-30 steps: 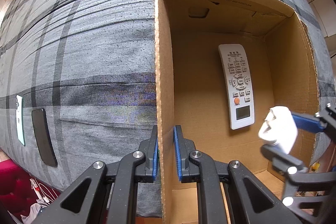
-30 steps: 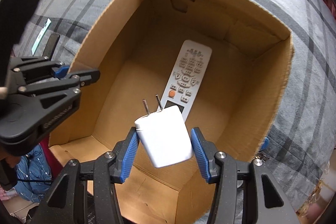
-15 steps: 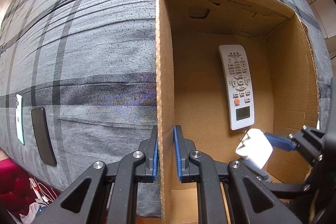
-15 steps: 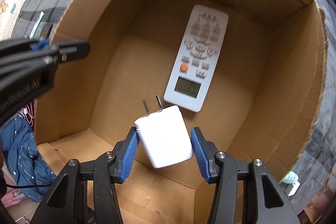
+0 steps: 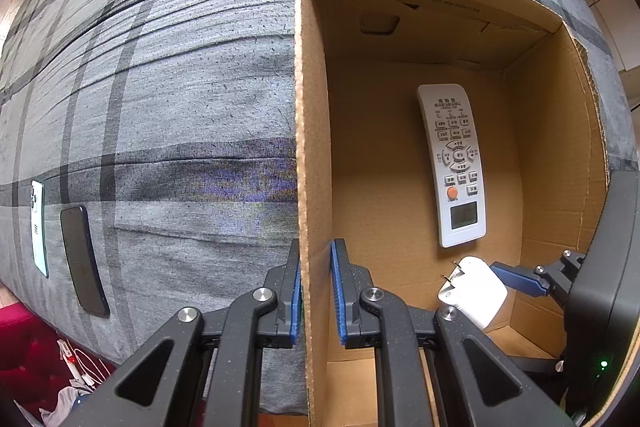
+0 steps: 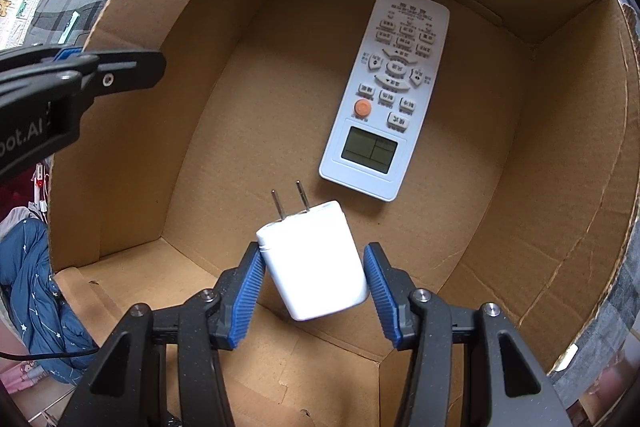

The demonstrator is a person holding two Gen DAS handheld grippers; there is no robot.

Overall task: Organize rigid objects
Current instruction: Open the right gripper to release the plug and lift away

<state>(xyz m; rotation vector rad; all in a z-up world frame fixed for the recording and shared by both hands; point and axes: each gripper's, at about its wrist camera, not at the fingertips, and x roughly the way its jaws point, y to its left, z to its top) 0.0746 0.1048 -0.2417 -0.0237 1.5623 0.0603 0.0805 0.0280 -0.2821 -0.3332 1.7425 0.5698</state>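
Note:
A white charger plug (image 6: 314,261) with two prongs sits between the blue pads of my right gripper (image 6: 314,289), low inside the cardboard box (image 6: 132,131). The jaws stand slightly wider than the plug, with small gaps on both sides. The plug also shows in the left wrist view (image 5: 474,287). A white remote (image 6: 386,93) lies on the box floor just beyond the plug, and shows in the left wrist view (image 5: 454,163). My left gripper (image 5: 316,295) is shut on the left wall of the box (image 5: 312,115).
The box stands on a grey plaid bed cover (image 5: 160,99). A black phone (image 5: 84,261) and a white phone (image 5: 39,227) lie on the cover at the far left. Blue clothing (image 6: 28,291) lies beside the bed.
My right gripper has moved down into the box with the plug, close to the floor near the remote. Its jaws have parted slightly from the plug. The left gripper has not moved.

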